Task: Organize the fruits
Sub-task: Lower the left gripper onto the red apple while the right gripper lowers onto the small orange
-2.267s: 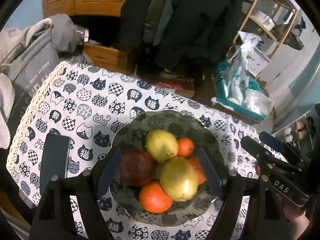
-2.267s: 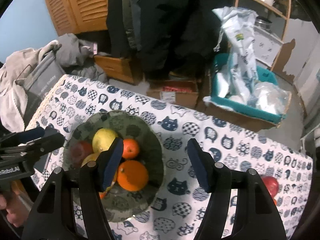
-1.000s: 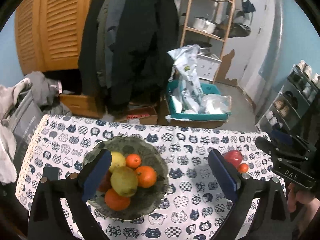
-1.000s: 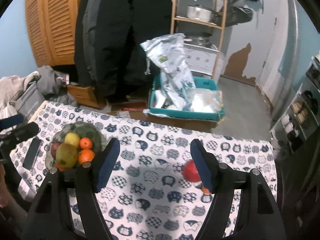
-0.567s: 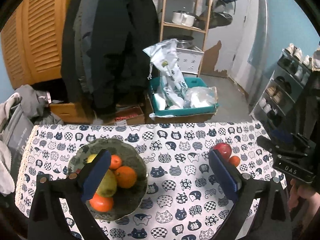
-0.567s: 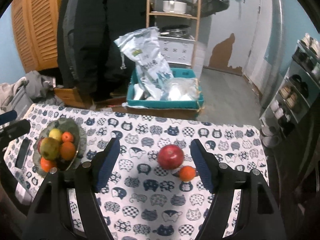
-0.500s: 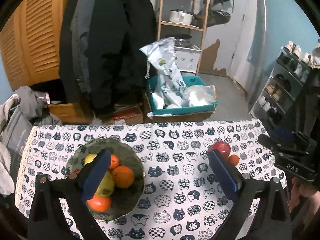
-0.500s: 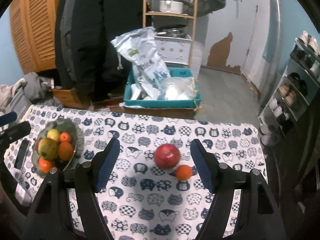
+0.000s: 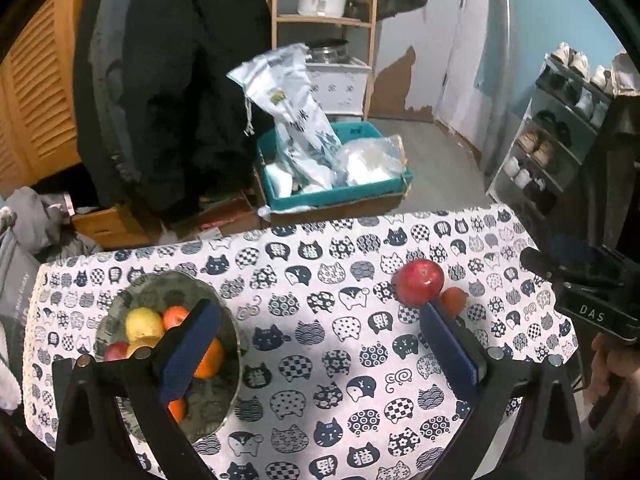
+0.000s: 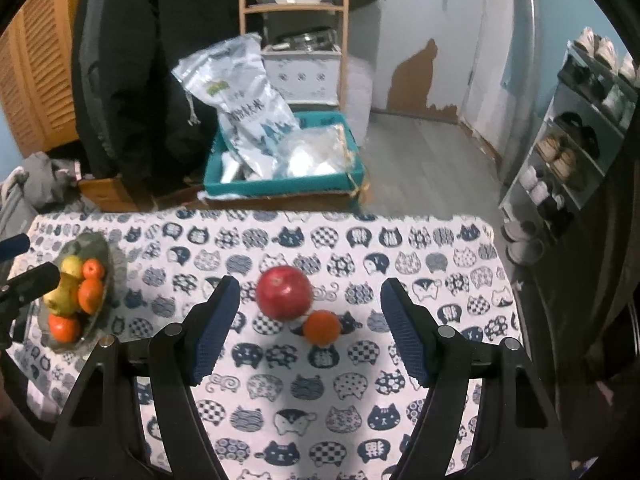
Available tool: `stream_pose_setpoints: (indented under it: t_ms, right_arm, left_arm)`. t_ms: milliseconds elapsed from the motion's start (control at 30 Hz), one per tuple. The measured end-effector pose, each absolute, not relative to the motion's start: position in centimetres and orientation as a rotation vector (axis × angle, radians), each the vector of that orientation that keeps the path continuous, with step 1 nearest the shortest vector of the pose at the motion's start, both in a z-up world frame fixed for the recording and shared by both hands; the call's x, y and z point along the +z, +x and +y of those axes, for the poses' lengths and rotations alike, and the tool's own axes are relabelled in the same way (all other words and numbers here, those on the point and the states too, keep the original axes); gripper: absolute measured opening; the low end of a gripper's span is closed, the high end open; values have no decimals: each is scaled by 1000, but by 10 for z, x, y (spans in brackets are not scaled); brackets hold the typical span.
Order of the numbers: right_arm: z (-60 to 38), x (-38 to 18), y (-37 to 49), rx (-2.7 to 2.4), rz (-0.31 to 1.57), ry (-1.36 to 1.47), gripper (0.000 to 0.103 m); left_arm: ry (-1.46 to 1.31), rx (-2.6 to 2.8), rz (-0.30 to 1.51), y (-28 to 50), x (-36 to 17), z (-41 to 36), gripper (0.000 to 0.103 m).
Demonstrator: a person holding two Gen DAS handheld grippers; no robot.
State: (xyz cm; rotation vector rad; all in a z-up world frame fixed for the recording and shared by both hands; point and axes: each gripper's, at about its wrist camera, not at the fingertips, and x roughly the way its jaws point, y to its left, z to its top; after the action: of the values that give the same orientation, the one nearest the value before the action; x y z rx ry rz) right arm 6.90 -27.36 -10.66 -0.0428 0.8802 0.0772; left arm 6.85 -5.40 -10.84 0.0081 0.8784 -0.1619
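Two fruits lie loose on the cat-print surface (image 10: pixel 360 400), a red apple (image 10: pixel 284 293) and a small orange (image 10: pixel 322 327) touching it on the near right side, well apart from the green bowl (image 9: pixel 160 286) at the left end that already carries the other fruit. From my right claw (image 10: pixel 310 330) the pair sits just ahead and between the blue pads, the apple a little left of centre and the orange almost on the centre line. So I judge the right hand is the nearer one and the move turns on that line-up. Neither fruit has a long axis to speak of, both being round, so any closing direction should serve. The right claw stands spread, with nothing pinched and neither pad touching the fruit, and it points steeply down at the surface. My left claw (image 9: pixel 316 348) hangs over the middle of the surface, its jaws opening with only bare cloth between them. Its left pad overlaps the bowl in view, and the apple lies just beyond its right pad. The right claw shows at the right edge of the left view, a hand (image 9: pixel 608 364) below it.
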Motion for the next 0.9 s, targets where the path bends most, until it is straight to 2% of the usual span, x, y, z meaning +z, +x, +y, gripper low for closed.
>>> stream_pose_setpoints:
  t_ms: [900]
  right_arm:
    - [-294, -235, 120, 82, 1149, 6, 73]
  left_arm:
    - [77, -172, 1064, 128, -228, -102, 101]
